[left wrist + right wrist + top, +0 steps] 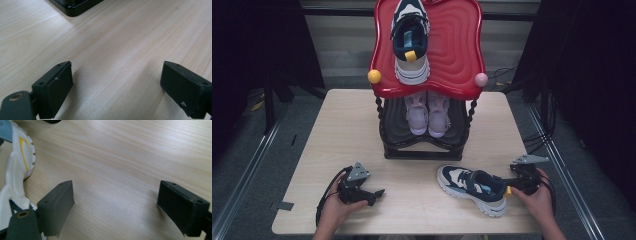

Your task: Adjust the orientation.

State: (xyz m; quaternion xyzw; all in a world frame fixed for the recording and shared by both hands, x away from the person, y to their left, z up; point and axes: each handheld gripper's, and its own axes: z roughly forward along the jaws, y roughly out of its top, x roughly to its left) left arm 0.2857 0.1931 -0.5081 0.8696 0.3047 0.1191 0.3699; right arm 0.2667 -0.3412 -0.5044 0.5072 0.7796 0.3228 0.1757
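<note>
- Navy shoe (473,188) lies lower right on the table (342,135), its mate (411,40) on the rack (452,45) above, likely awaiting pairing.
- Right gripper (518,186), jaws spread, sits just by its heel.
- Left gripper (377,194), spread, empty, lower left.

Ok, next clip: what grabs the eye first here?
The red top shelf of the shoe rack at the table's far edge, carrying one navy-and-white sneaker. Its mate lies on the table beside the open right gripper, and a pink pair sits on the lower shelf.
</note>
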